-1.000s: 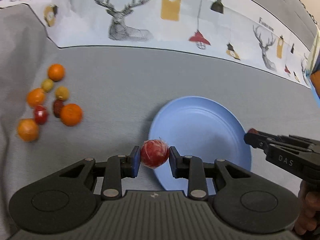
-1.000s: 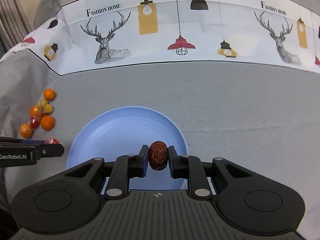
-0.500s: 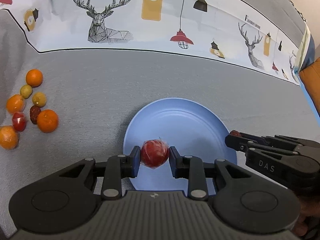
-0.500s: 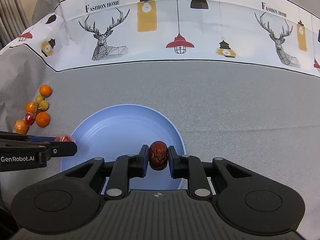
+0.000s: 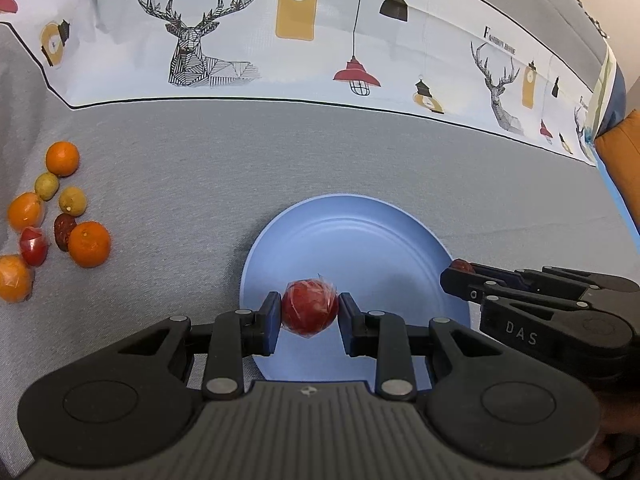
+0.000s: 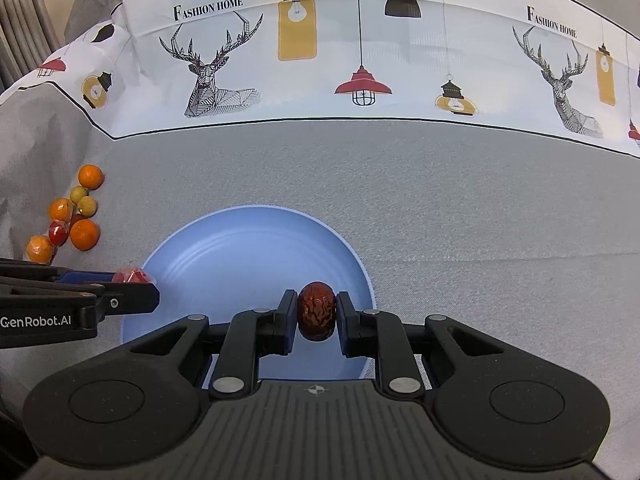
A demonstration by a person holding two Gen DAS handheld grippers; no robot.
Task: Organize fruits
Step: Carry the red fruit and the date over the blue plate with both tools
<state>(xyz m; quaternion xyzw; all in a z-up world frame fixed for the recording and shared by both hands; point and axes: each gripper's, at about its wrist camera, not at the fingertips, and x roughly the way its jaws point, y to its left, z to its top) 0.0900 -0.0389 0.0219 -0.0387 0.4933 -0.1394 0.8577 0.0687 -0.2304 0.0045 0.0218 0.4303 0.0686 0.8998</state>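
My left gripper (image 5: 309,312) is shut on a red fruit wrapped in clear film (image 5: 309,311), held over the near left part of a blue plate (image 5: 360,236). My right gripper (image 6: 317,312) is shut on a wrinkled dark red date (image 6: 317,311) over the near right part of the same plate (image 6: 240,248). Each gripper shows in the other's view: the right one (image 5: 460,270) at the plate's right rim, the left one (image 6: 134,276) at its left rim. A cluster of loose fruit (image 5: 52,216) lies on the grey cloth to the left.
The cluster holds several oranges (image 5: 89,244), two yellow-green fruits (image 5: 72,201), a wrapped red fruit (image 5: 33,245) and a dark date (image 5: 64,226). It also shows in the right wrist view (image 6: 72,216). A printed deer-and-lamp cloth (image 6: 360,60) covers the back. An orange cushion (image 5: 624,152) is far right.
The left gripper has carried the wrapped red fruit rightward from beside the plate's left edge to above the plate. The right gripper has stayed over the plate with the date.
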